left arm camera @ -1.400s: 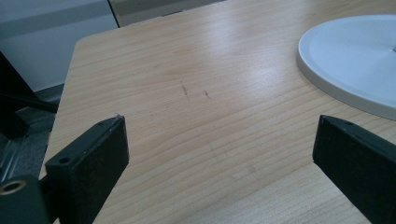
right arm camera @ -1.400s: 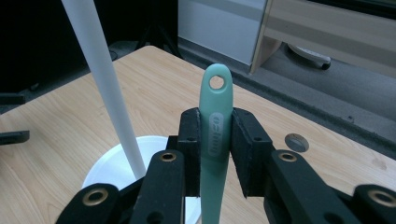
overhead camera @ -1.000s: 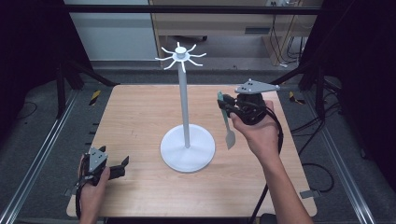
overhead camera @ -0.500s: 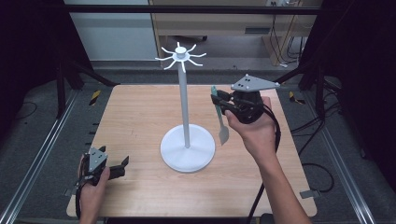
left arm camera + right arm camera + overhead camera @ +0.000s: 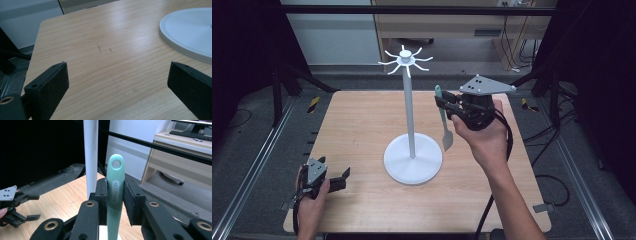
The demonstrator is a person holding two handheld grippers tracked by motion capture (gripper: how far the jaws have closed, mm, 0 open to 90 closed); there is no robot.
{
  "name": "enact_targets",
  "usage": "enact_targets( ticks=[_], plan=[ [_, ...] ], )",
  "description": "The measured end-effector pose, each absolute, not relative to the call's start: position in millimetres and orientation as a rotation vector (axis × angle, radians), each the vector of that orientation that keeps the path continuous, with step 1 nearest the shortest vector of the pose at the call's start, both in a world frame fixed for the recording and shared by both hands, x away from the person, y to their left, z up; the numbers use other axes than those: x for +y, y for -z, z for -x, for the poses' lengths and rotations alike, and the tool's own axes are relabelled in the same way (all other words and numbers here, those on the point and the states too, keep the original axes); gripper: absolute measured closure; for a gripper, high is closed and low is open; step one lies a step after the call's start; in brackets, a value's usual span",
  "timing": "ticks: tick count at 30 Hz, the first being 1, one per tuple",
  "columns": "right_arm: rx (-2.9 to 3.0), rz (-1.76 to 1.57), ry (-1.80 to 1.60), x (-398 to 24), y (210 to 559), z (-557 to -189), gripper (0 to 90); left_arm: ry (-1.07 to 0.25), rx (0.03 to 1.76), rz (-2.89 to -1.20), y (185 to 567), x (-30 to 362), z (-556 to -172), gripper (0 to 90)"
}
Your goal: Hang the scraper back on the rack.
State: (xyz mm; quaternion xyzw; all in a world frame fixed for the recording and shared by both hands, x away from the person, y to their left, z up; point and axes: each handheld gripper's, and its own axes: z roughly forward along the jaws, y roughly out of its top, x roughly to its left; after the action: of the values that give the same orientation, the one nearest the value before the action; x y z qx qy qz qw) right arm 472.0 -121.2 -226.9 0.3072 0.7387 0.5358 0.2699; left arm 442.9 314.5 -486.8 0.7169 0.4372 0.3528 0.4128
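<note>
A white stand [image 5: 409, 107] rises from a round base [image 5: 413, 159] at the table's middle, with short hooks [image 5: 405, 60] spreading from its top. My right gripper [image 5: 445, 103] is held above the table to the right of the pole, shut on the handle of a pale green spatula [image 5: 444, 120] that hangs blade down. In the right gripper view the spatula's handle [image 5: 115, 187] stands upright between the pads, its hanging hole at the top, close beside the pole [image 5: 90, 157]. My left gripper [image 5: 340, 179] rests low at the table's front left, open, with bare wood between its fingers [image 5: 47, 85].
The wooden table [image 5: 362, 120] has metal rails along its left and right sides. A desk and cables stand beyond its far edge. The stand's base [image 5: 190, 32] lies to the right of my left gripper.
My right gripper has lifted the spatula higher and a little toward the pole. The left gripper has stayed where it was.
</note>
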Motion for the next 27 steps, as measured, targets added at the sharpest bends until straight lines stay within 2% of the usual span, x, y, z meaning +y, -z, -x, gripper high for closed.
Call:
enact_targets(
  ticks=[27],
  plan=[
    [1.927,-0.757,-1.505,-114.4,195.9,-464.9,74.4,-0.887,1.096,-1.807,487.1,313.8,-442.9,3.1]
  ],
)
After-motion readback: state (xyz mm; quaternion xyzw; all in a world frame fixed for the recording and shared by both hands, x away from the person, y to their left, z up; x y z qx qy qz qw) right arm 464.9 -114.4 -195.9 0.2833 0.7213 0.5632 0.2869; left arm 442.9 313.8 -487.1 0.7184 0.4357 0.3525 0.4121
